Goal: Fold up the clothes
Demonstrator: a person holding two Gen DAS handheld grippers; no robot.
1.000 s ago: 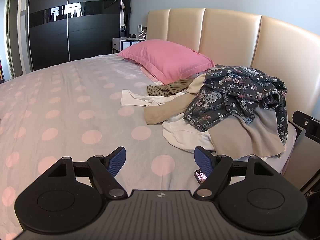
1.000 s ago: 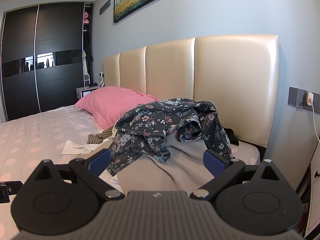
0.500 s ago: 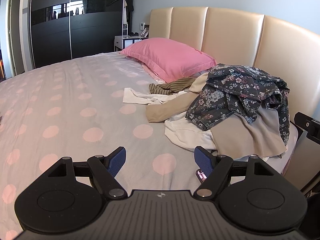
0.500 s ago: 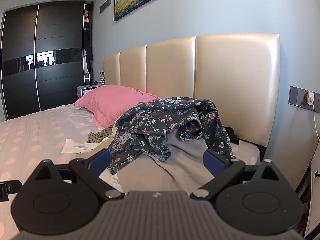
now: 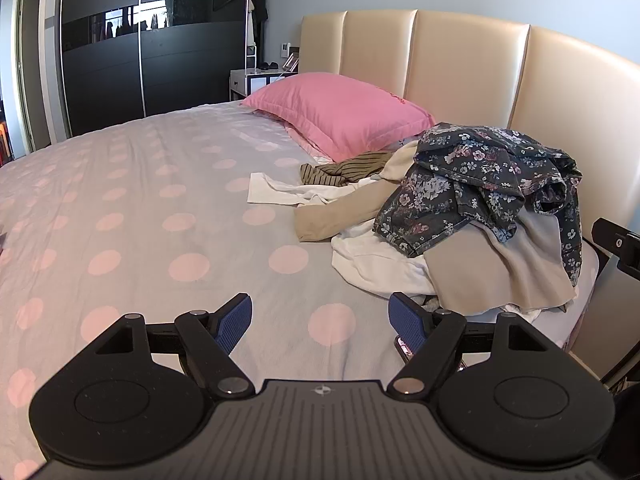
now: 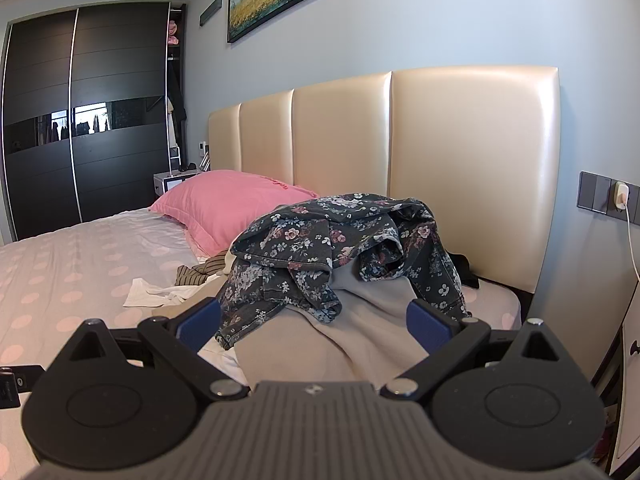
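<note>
A pile of clothes lies at the head of the bed by the headboard. On top is a dark floral denim jacket [image 5: 480, 176] [image 6: 336, 252]. Under it are a beige-grey garment [image 5: 500, 276] [image 6: 360, 340], a white garment [image 5: 372, 264], a tan garment [image 5: 340, 216] and a brown striped one [image 5: 344, 170]. My left gripper [image 5: 320, 320] is open and empty, above the dotted bedsheet to the left of the pile. My right gripper [image 6: 314, 320] is open and empty, just in front of the pile, over the beige-grey garment.
The bed has a grey sheet with pink dots [image 5: 140, 220] and a cream padded headboard [image 6: 472, 160]. A pink pillow [image 5: 340, 112] lies behind the pile. A dark wardrobe [image 5: 152, 40] and a nightstand [image 5: 260, 80] stand at the far side. A wall socket [image 6: 608, 196] is at right.
The left gripper has shifted a little left and lower, so the pile sits further right in its view. The right gripper has crept slightly towards the pile. Both stay open.
</note>
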